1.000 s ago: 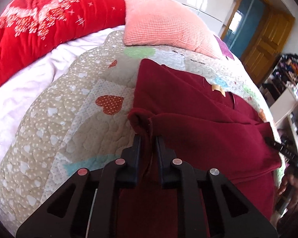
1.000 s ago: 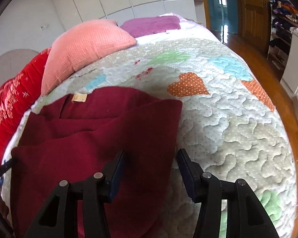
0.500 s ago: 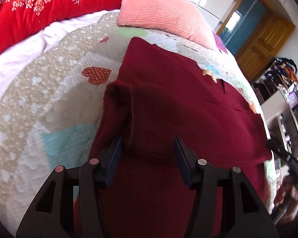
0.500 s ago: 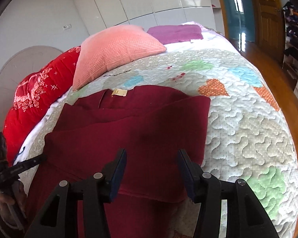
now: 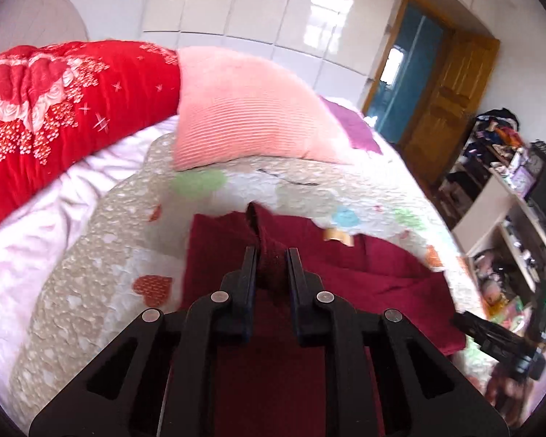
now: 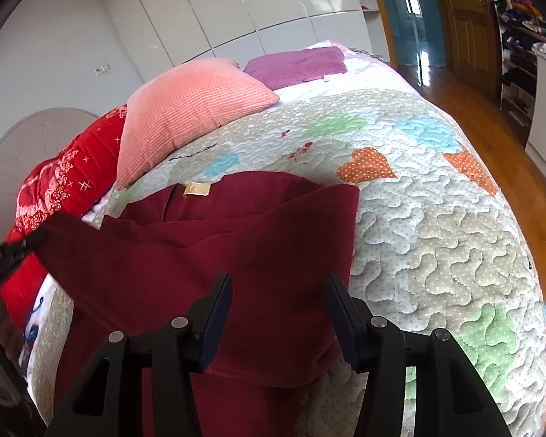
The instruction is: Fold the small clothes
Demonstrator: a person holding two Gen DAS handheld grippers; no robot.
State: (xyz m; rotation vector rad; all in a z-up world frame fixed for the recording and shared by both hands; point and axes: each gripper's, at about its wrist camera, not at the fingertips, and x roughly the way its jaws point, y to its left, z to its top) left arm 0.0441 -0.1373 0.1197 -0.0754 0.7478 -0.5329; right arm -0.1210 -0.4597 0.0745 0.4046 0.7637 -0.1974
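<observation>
A quilt (image 6: 436, 225) with coloured hearts covers the bed, and on it lies a dark red garment (image 6: 236, 247), spread near the foot end with its far edge short of the pillows. One side of the garment is folded over the middle, and its straight edge runs down beside the bare quilt in the right wrist view. A red floral blanket (image 5: 62, 109) is bunched along the left side of the bed, next to a pink pillow (image 5: 244, 116) that rests on the head of the quilt; a purple cushion (image 6: 298, 65) lies behind it. The left gripper (image 5: 270, 255) is closed on a raised fold of the garment, the cloth pinched up between its fingers above the rest of the fabric. The right gripper (image 6: 278, 284) hovers over the folded panel with its jaws spread wide, holding nothing. A small tan label (image 6: 197, 189) shows at the neckline.
</observation>
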